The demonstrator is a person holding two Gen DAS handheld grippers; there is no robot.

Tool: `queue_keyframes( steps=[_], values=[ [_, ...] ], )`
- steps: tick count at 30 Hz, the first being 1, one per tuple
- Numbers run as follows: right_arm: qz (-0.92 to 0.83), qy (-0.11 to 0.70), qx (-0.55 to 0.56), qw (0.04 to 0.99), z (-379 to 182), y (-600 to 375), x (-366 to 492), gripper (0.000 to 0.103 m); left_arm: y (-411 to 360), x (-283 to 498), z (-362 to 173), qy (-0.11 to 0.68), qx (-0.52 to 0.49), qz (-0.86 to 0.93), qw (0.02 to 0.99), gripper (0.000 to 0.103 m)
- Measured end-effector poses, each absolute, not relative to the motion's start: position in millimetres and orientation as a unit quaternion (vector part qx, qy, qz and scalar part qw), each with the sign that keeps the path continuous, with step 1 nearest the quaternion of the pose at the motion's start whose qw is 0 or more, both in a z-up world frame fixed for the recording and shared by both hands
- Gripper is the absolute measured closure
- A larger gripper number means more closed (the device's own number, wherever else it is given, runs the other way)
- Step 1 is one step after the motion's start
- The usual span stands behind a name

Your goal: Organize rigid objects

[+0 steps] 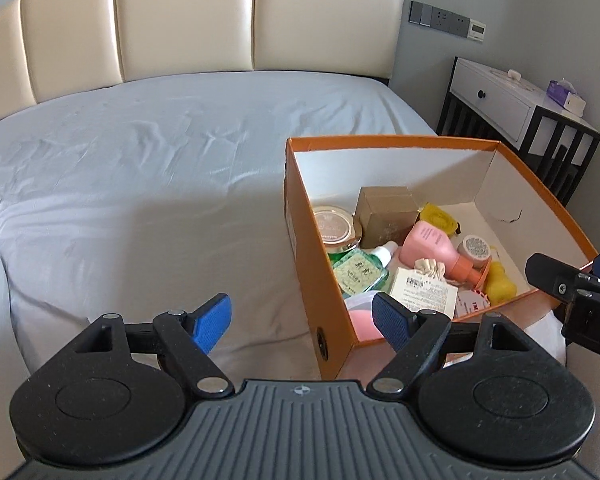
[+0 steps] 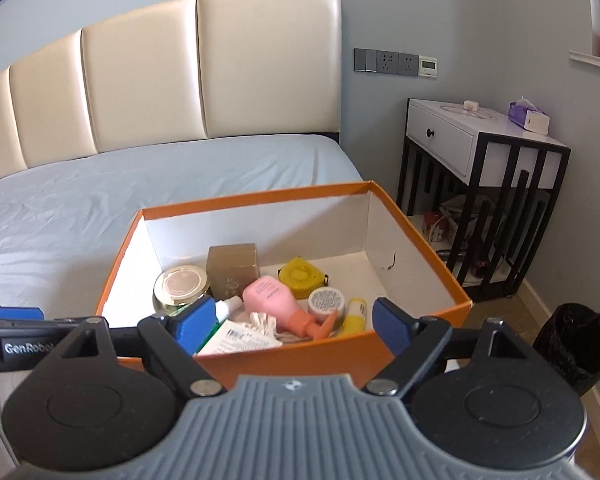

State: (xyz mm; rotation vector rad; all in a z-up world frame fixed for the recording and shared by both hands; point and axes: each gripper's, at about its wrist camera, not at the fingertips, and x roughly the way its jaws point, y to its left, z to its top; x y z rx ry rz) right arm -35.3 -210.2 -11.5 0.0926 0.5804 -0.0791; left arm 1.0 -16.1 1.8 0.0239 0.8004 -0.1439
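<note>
An orange box [image 1: 300, 220] [image 2: 284, 354] with a white inside sits on the bed. It holds several items: a pink pump bottle [image 1: 432, 246] [image 2: 276, 298], a gold carton [image 1: 386, 210] [image 2: 232, 266], a round glass jar [image 1: 334, 228] [image 2: 180, 286], a yellow tape roll [image 1: 440, 216] [image 2: 300, 274], a green bottle [image 1: 360, 274] and a white labelled packet [image 1: 424, 290] [image 2: 236, 338]. My left gripper [image 1: 302, 320] is open and empty at the box's near left corner. My right gripper [image 2: 294, 326] is open and empty over the box's near wall.
The bed [image 1: 140, 160] [image 2: 80, 208] has a pale blue sheet and a cream padded headboard [image 2: 180, 80]. A white and black nightstand [image 2: 480, 184] [image 1: 512, 108] stands to the right. A black bin [image 2: 576, 344] sits on the floor beside it.
</note>
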Motion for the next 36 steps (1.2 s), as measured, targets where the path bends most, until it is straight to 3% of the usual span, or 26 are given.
queue_keyframes(
  steps=[36],
  values=[
    [-0.047,0.3,0.049,0.951,-26.1,-205.1,-40.3,0.019,-6.4,-9.6,3.6,0.372,0.007,-0.059,0.926,0.009]
  ],
)
